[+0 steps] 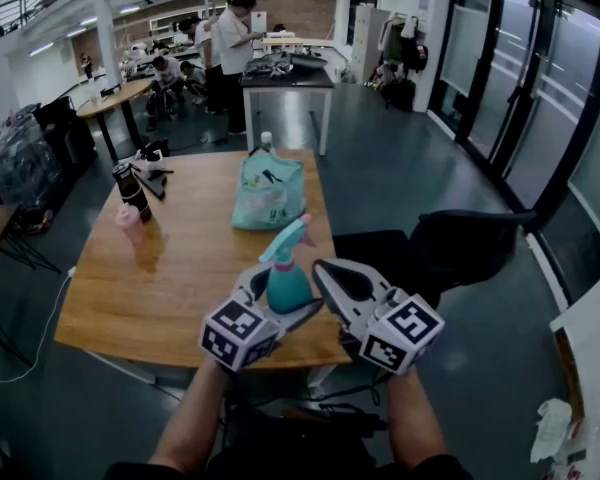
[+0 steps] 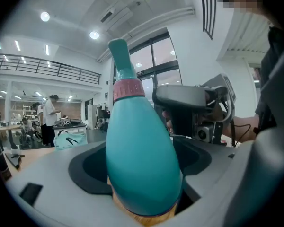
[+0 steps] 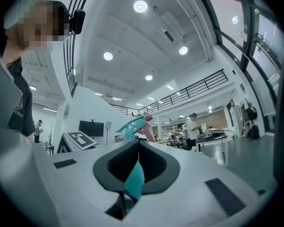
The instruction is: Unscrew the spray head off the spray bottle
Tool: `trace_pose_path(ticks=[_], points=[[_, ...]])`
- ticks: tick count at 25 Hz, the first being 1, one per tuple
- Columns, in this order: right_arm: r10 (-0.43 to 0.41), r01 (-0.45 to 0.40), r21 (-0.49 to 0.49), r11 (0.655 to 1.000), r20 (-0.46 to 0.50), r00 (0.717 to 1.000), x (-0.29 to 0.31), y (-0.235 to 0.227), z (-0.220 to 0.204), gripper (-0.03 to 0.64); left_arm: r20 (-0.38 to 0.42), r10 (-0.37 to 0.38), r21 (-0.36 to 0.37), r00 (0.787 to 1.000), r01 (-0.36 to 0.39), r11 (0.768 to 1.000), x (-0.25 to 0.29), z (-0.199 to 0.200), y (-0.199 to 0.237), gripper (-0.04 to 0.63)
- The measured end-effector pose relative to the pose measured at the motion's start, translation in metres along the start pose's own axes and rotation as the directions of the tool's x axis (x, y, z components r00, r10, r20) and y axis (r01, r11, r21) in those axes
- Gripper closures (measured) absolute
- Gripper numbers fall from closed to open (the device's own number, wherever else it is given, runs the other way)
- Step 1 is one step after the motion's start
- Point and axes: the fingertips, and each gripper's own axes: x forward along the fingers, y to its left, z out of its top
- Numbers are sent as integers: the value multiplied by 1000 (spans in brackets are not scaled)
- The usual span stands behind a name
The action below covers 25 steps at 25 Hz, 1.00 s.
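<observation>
A teal spray bottle (image 1: 288,286) is held upright above the table's near edge, with my left gripper (image 1: 285,302) shut on its body. Its teal spray head (image 1: 284,240) with a pink trigger points to the upper right. In the left gripper view the bottle's body (image 2: 142,150) fills the space between the jaws of my left gripper (image 2: 143,176), and a pink collar (image 2: 128,89) rings the neck. My right gripper (image 1: 325,273) is shut and empty, just right of the bottle. Past the closed right gripper (image 3: 138,148) I see the spray head (image 3: 135,125).
On the wooden table (image 1: 180,298) a teal bag (image 1: 268,194) lies at the far side. A pink cup (image 1: 130,226) and a black bottle (image 1: 130,188) stand at the left. A black chair (image 1: 460,248) is to the right. People work at tables further back.
</observation>
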Motion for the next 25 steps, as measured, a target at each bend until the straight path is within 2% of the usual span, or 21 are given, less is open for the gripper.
trace_pose_path(ticks=[2,6,9,18,25], points=[[20,-20,6,1000,-4,1000,3,4,1,597,-6,8,15,1000,-7,1000,2,1,-1,190],[39,-39,13,999,-30,999,11,13,-1,509,-24,34,41,999,-33,999,4,0,0,190],[28,-27,16,1000,-34,999,18,15,-1,476,-40,52,54,998,-50,997,7,-2,0,190],[0,0,-4,1000,-62,998,19,10,-8,477,-71,57,116,996,-49,992,12,-5,-10,190],[56,-57,-14,998,-59,997,14,13,-3,480,-54,-19,140,998,26,990,5,-1,-19,192]])
